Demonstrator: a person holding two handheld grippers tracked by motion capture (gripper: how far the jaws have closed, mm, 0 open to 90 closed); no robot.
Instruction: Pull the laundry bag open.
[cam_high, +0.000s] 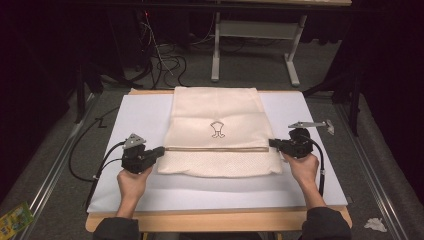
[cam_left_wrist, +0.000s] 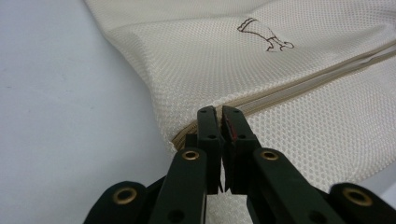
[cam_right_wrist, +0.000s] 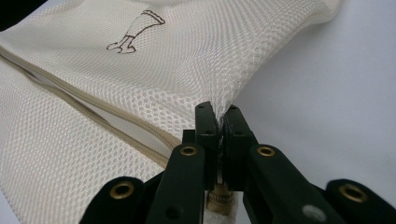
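Cream mesh bag (cam_high: 216, 131) lies flat at centre frame in the high view, on a white sheet covering the surface (cam_high: 145, 192). Its far end reaches the sheet's upper edge; its near edge stops short of the lower one, leaving a broad bare band of sheet at lower frame. Bare strips also run down the left and right of the frame beside the bag. A tan zipper (cam_high: 217, 148) crosses the bag side to side. Left tongs (cam_high: 159, 151) meet the bag's left edge at the zipper end; right tongs (cam_high: 272, 143) meet the right edge at the other end. A hand holds each.

Left gripper view: the left tongs (cam_left_wrist: 219, 114) are pressed together at lower centre, right at the bag's (cam_left_wrist: 289, 93) side edge where the zipper (cam_left_wrist: 299, 79) starts; whether mesh is pinched there, cannot tell. Bare sheet takes up the left of the frame.

Right gripper view: the right tongs (cam_right_wrist: 219, 112) are clamped on the bag's (cam_right_wrist: 140, 74) side edge, mesh rising from between the tips. The zipper (cam_right_wrist: 93, 116) runs toward upper left. Bare sheet lies at right.
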